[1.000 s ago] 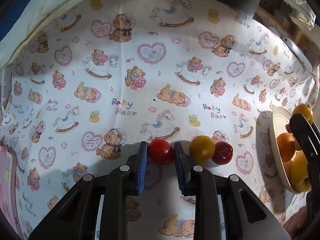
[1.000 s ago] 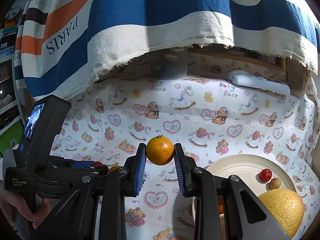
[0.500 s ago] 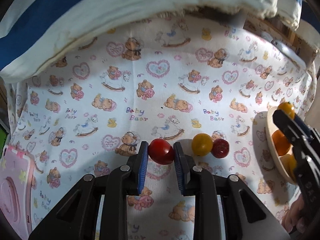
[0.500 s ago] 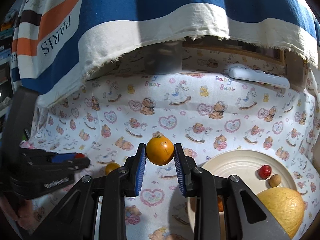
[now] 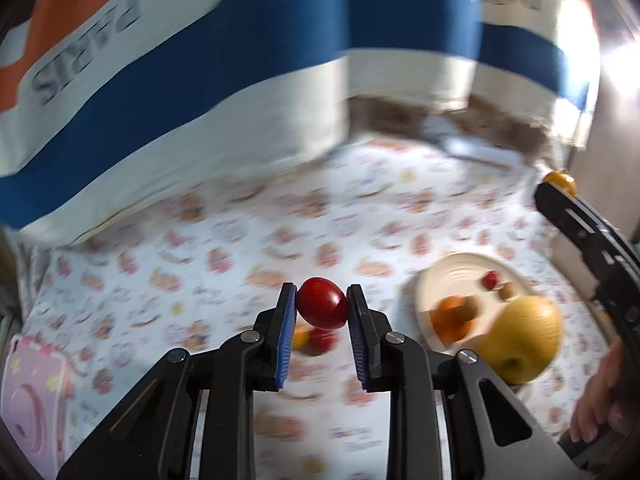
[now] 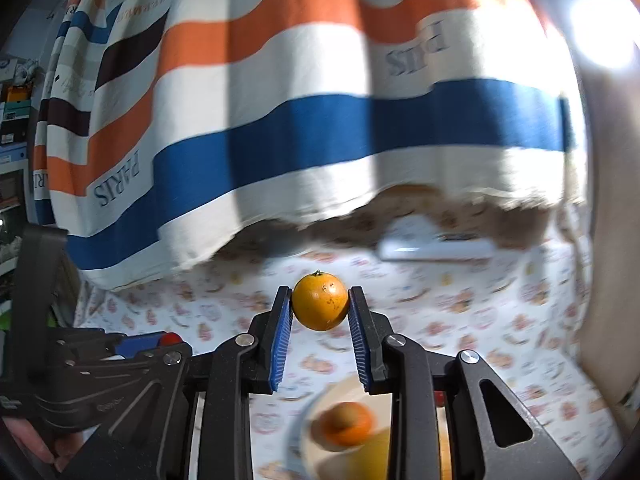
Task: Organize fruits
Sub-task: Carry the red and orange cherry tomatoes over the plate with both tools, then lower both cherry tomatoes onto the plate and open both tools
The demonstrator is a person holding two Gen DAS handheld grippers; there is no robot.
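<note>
Carrying two fruits at once looks like the step in hand: each is clear of the cloth and on its way, I judge, to the cream plate (image 5: pixel 430 280). A red tomato-like fruit (image 5: pixel 322 303) sits clamped between the blue pads of the left gripper (image 5: pixel 322 308), near the tips of the jaws, with the pads pressing on both its sides. A small orange citrus fruit (image 6: pixel 320 301), stem nub up, is pinched the same way near the tips of the right gripper (image 6: pixel 320 306). Neither pair of jaws is released; both are clenched on fruit.

Below the held red fruit, a yellow fruit (image 5: pixel 301 337) and another red one (image 5: pixel 321 340) lie side by side on the bear-print tablecloth (image 5: pixel 200 280), not yet collected. The plate already carries an orange (image 5: pixel 448 322), a large yellow pear-like fruit (image 5: pixel 520 340) at its near edge, a small red fruit (image 5: pixel 490 279) and brownish round pieces, blurred.

The next move calls for lowering each fruit onto a bare part of the plate, well apart from the big yellow fruit, and opening only once it rests, since round fruit may roll off. A striped "PARIS" cloth (image 6: pixel 280 120) hangs behind the table.
</note>
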